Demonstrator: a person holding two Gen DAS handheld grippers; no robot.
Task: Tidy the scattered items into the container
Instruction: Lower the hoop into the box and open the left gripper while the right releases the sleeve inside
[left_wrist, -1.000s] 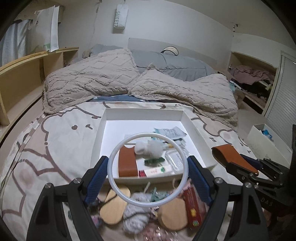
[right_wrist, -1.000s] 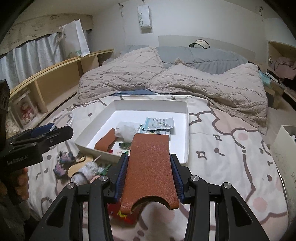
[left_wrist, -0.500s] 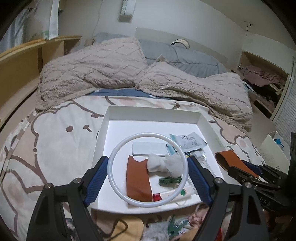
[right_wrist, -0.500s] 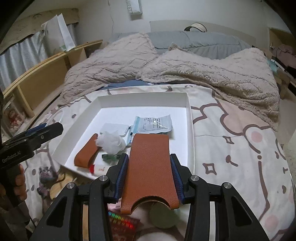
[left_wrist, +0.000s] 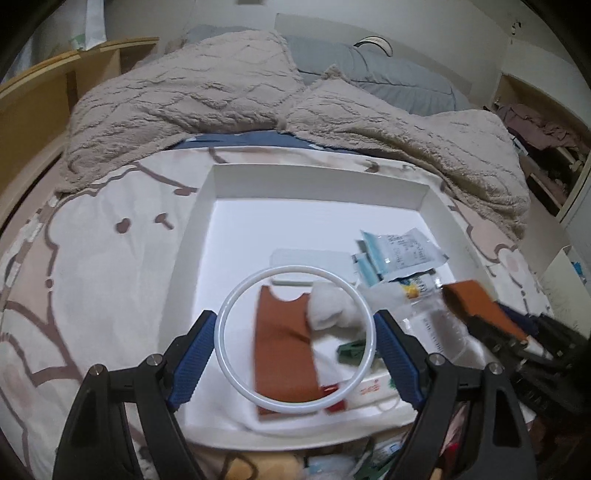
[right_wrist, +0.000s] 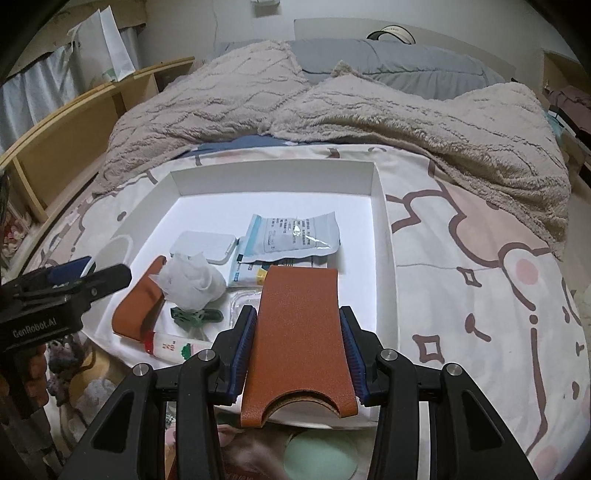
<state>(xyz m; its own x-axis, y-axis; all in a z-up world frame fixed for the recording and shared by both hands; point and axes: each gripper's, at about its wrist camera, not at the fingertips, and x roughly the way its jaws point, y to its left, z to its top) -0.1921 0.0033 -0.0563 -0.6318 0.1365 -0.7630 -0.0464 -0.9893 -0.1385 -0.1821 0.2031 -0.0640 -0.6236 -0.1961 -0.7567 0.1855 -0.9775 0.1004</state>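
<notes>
A bedroom in a home. A bed with a cartoon-print sheet (right_wrist: 480, 280) fills the view, with a rumpled beige fleece blanket (right_wrist: 369, 110) and grey pillows (right_wrist: 388, 62) by the headboard. Wooden shelving (left_wrist: 40, 107) runs along one side, and an open closet with heaped clothes (left_wrist: 535, 125) stands on the other.

tray (right_wrist: 382, 206) far half bare, near half cluttered
</notes>
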